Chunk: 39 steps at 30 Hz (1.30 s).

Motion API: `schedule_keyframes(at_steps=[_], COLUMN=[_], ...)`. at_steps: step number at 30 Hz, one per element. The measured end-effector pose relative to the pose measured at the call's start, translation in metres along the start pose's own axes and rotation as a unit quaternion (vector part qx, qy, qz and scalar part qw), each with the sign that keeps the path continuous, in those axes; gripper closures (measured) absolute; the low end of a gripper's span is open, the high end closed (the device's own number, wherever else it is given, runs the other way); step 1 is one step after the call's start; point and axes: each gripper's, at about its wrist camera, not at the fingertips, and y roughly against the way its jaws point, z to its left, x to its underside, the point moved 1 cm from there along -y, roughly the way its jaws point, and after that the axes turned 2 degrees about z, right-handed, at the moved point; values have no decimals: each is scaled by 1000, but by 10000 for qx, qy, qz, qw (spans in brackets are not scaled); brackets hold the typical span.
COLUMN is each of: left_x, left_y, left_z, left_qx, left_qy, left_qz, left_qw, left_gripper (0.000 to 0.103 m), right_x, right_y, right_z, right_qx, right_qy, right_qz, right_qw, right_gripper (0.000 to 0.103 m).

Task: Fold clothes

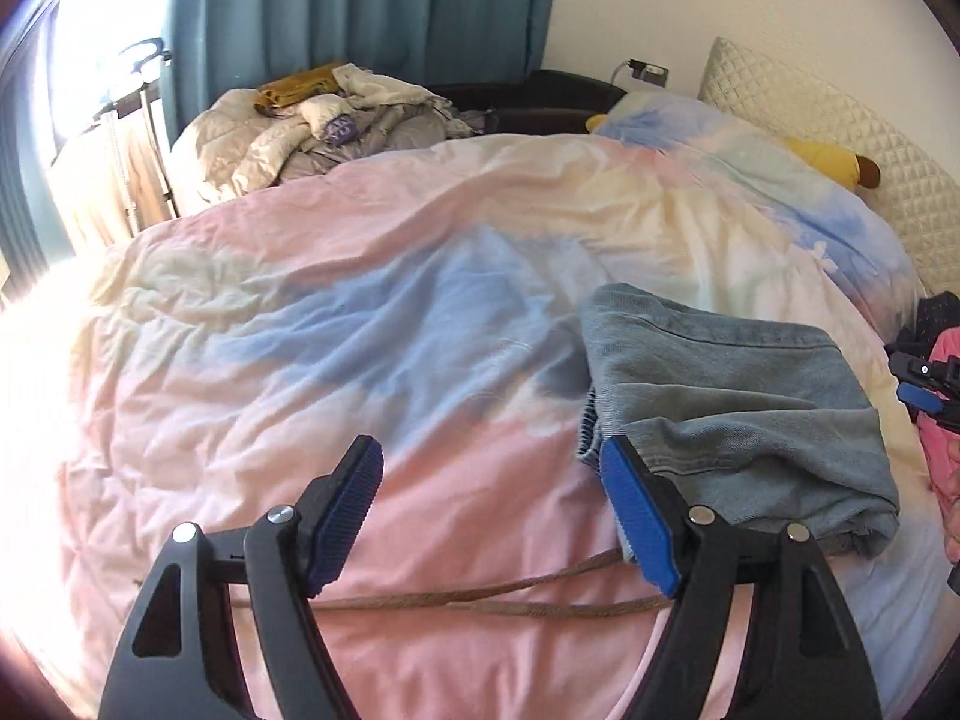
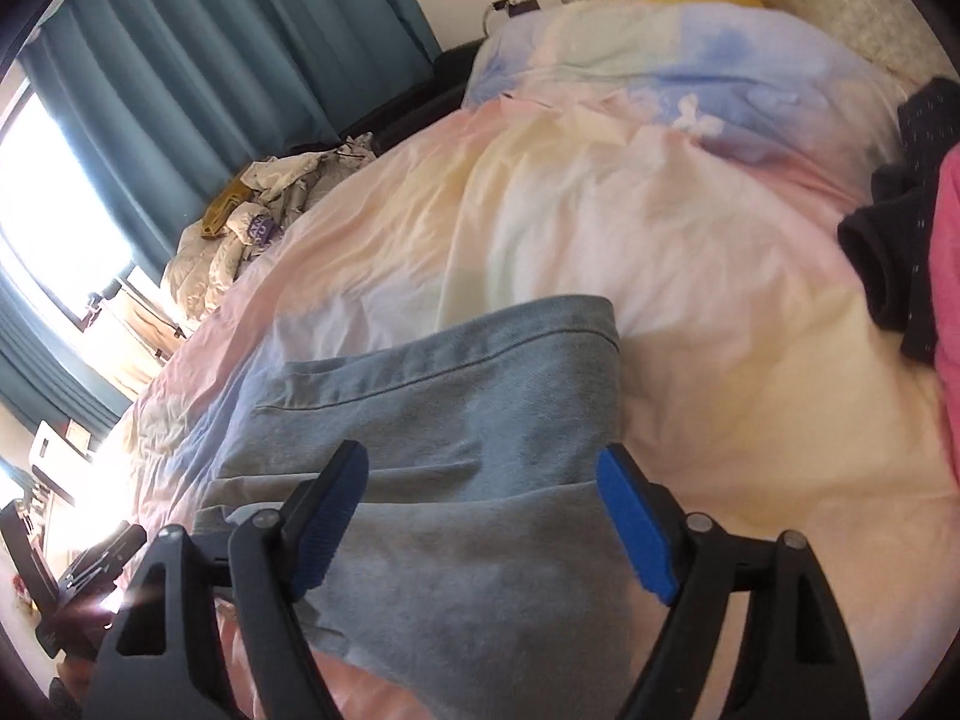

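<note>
Folded light-blue jeans [image 1: 732,396] lie on the pastel duvet [image 1: 360,312], right of centre in the left wrist view. My left gripper [image 1: 492,474] is open and empty above the duvet, its right finger just left of the jeans' near corner. In the right wrist view the jeans [image 2: 456,420] fill the middle. My right gripper [image 2: 480,480] is open and empty, hovering over the jeans' near part. The right gripper also shows at the right edge of the left wrist view [image 1: 924,384].
A pink garment [image 2: 948,276] and a dark dotted garment [image 2: 900,228] lie at the right. A brown cord [image 1: 480,594] crosses the duvet near me. A heap of bedding and clothes [image 1: 312,132] sits beyond the bed by teal curtains [image 1: 360,6]. A yellow plush [image 1: 828,156] rests at the quilted headboard.
</note>
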Motion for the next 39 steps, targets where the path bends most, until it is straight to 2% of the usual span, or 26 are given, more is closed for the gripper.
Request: schedule_keyframes(at_steps=[3,9,16,22,27,32,35,39], left_x=[7,28,67,105,132,160,177,194], left_y=[48,138,231,277,291,288,276,256], left_z=[30,98,182,253,290,310,314,316], left_qx=[-340,-1175,-1989,-2385,-2715,-2860,-2829,-2743], left_qy=[221,551,1129,1761,2096,2409,2553,2734], left_qz=[-236,-657,-1006,-1115,-1208,-1259,-1198,-1023], left_qw=[9989,9894,9683,9485,9316,9189,9168,9163], left_gripper=[27,26,25,25,25,25,25,25], right_x=[2,20,54,102,144,178,194,206], right_y=[19,36,65,68,61,32,9,-18], right_z=[43,169,314,405,453,468,464,460], right_qx=[-153,-837,-1545,-1757,-1710,-1577,-1476,-1247], right_qy=[384,1103,1908,2479,2957,3233,3347,3369], right_qz=[-143,-183,-277,-291,-488,-694,-704,-490], right_qw=[9990,9902,9690,9523,9386,9305,9280,9319], right_gripper=[14,14,13,13,13,13,13,13])
